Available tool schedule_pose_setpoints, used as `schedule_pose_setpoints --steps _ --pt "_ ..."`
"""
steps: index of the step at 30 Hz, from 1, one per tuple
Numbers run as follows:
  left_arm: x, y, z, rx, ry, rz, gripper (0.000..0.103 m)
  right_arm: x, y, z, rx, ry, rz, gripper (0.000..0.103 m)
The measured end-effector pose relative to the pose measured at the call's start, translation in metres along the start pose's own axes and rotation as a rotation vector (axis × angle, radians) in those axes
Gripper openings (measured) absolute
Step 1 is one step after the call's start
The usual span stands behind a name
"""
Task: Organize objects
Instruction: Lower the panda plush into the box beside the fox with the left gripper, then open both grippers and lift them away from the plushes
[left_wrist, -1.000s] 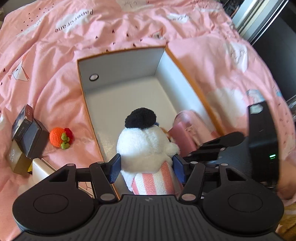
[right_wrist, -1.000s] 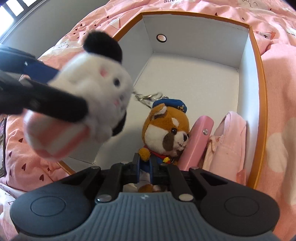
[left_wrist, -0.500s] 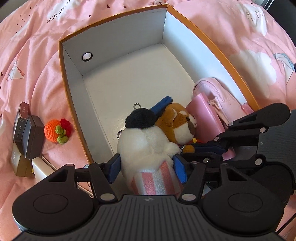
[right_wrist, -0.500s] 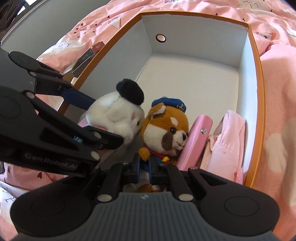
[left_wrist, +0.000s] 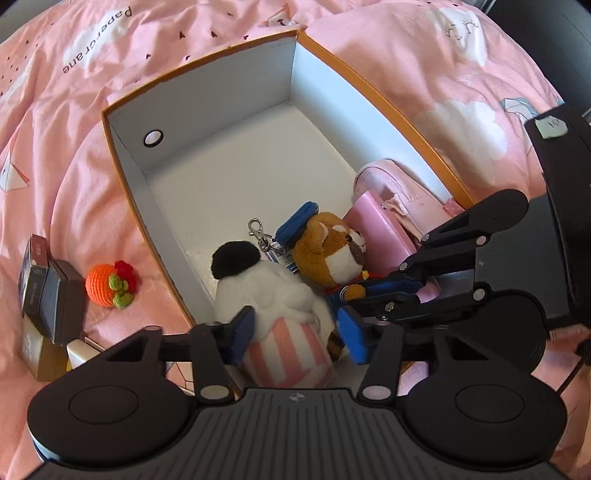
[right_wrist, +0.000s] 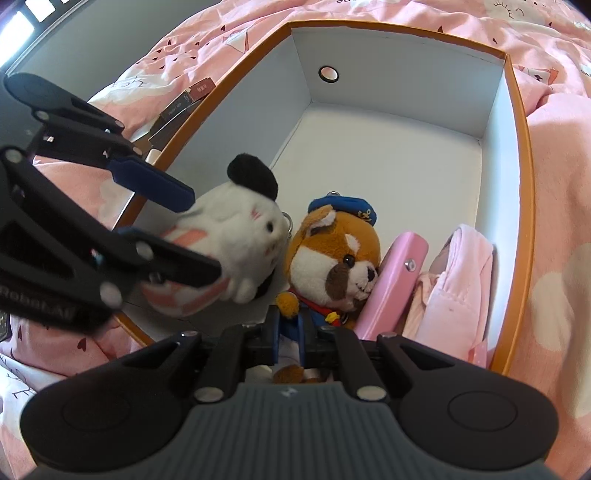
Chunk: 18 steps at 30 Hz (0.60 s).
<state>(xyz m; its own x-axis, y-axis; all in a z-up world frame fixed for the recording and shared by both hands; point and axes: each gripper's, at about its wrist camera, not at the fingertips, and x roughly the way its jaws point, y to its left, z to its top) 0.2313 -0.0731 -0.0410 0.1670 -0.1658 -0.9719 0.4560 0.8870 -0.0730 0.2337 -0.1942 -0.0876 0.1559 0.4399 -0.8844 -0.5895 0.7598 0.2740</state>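
L gripper (left_wrist: 295, 334) just narrowed round fluffy white plush (left_wrist: 273, 295); R gripper (right_wrist: 289, 332) pinches furry fox plush (right_wrist: 332, 258) (rectangular cardboard box (left_wrist: 129, 155)).

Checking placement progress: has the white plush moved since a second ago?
Yes. The white plush dropped from beside the box's left rim down inside, next to the fox plush.

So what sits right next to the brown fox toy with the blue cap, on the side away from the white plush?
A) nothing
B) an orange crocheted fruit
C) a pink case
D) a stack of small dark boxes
C: in the right wrist view the fox toy leans its face against the pink case inside the box.
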Motion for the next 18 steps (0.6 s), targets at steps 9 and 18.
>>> schedule_pose_setpoints --steps 9,18 --pt "0.012 -0.011 -0.01 0.056 0.044 0.011 0.027 -0.003 0.001 0.003 0.038 0.002 0.057 0.002" --pt "0.023 -0.015 -0.025 0.044 0.046 -0.021 0.015 -0.006 0.005 0.002 0.015 0.03 0.05 0.007"
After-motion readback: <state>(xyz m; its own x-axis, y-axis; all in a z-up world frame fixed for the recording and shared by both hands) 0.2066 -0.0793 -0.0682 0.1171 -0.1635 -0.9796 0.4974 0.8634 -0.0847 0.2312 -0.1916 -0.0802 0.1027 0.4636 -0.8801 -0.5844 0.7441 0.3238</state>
